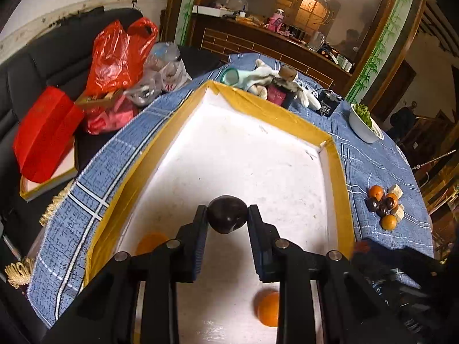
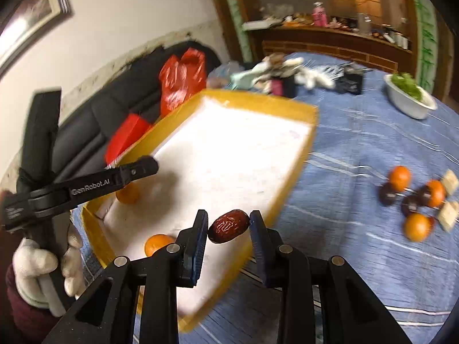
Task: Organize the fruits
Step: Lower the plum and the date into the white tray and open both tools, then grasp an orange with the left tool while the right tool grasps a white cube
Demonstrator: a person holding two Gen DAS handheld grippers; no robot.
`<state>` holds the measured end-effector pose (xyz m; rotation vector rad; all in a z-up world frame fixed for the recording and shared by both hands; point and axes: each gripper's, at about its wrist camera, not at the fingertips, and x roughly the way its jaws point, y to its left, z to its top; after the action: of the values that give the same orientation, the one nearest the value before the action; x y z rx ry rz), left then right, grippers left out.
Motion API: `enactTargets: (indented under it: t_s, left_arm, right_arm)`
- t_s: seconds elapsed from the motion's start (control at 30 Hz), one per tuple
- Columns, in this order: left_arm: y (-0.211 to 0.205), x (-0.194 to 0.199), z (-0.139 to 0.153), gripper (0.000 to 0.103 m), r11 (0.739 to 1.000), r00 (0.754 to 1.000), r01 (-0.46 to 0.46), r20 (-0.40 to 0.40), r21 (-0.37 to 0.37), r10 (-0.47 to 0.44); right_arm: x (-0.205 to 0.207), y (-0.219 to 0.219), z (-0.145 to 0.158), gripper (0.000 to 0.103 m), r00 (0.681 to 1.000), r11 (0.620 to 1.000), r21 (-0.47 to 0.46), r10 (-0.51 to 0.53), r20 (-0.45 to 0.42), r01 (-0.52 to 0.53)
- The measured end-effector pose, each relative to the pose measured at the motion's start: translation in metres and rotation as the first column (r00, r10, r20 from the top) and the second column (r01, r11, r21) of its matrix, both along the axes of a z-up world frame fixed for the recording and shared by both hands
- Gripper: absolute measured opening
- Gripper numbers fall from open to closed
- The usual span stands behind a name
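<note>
Both of my grippers carry a fruit above the yellow-rimmed white tray.

My left gripper is clamped narrow on a round, glossy dark purple plum, pinched between its two black pads over the white floor of the yellow-rimmed white tray; two small round orange citrus fruits lie on the tray below it, one beneath its left finger, the other beneath its right finger. My right gripper grips a wrinkled oval red-brown date crosswise between its pads, hanging over the tray's near yellow edge. Well to the right of both tools, on the blue patterned tablecloth, sits a loose cluster of oranges, dark fruits and pale cubes. A white-gloved hand holds the left tool's handle.
</note>
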<state>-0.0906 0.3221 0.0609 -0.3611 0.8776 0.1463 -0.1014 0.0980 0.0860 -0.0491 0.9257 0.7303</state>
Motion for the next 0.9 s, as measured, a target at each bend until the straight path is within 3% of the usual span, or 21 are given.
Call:
enactTargets:
  t_s: [0.1,0.17,0.27,0.33,0.4,0.5,0.7,0.9]
  left_arm:
    - [0.004,-0.001,-0.003,0.028,1.0,1.0,0.01,-0.002,-0.021,-0.01]
    - [0.004,-0.004,-0.002,0.044,0.999,1.0,0.015,0.002,-0.034,-0.015]
    - [0.004,-0.009,0.006,0.059,1.0,1.0,-0.001,0.03,-0.029,0.002]
    - [0.006,-0.013,0.011,0.066,0.999,0.999,-0.014,0.044,-0.032,0.015]
    - [0.006,-0.017,0.018,0.072,0.999,0.998,-0.025,0.065,-0.036,0.027]
    - [0.001,-0.023,0.029,0.078,0.999,0.996,-0.031,0.087,-0.036,0.034]
    - [-0.025,-0.03,0.049,0.082,0.998,0.991,0.029,0.134,-0.048,-0.022]
    - [-0.088,-0.02,0.052,0.082,0.985,0.978,0.173,0.116,-0.001,-0.171]
  right_arm:
    - [0.004,0.024,-0.016,0.034,0.999,0.999,-0.029,0.017,-0.03,-0.018]
    - [0.004,0.034,-0.022,0.034,0.999,0.999,-0.045,0.02,-0.032,-0.021]
    - [0.001,0.039,-0.024,0.034,0.999,0.998,-0.058,0.022,-0.028,-0.024]
    - [-0.002,0.038,-0.022,0.047,0.999,0.998,-0.056,0.024,-0.021,-0.025]
    - [-0.005,0.033,-0.018,0.053,1.0,0.999,-0.041,0.012,-0.004,-0.013]
    - [-0.007,0.022,-0.01,0.053,1.0,1.0,-0.021,-0.003,0.002,0.003]
    - [-0.013,-0.04,0.008,0.053,0.995,0.996,-0.004,-0.083,0.05,0.084]
    - [0.005,-0.147,-0.001,0.052,0.956,0.954,-0.063,-0.289,0.053,0.292]
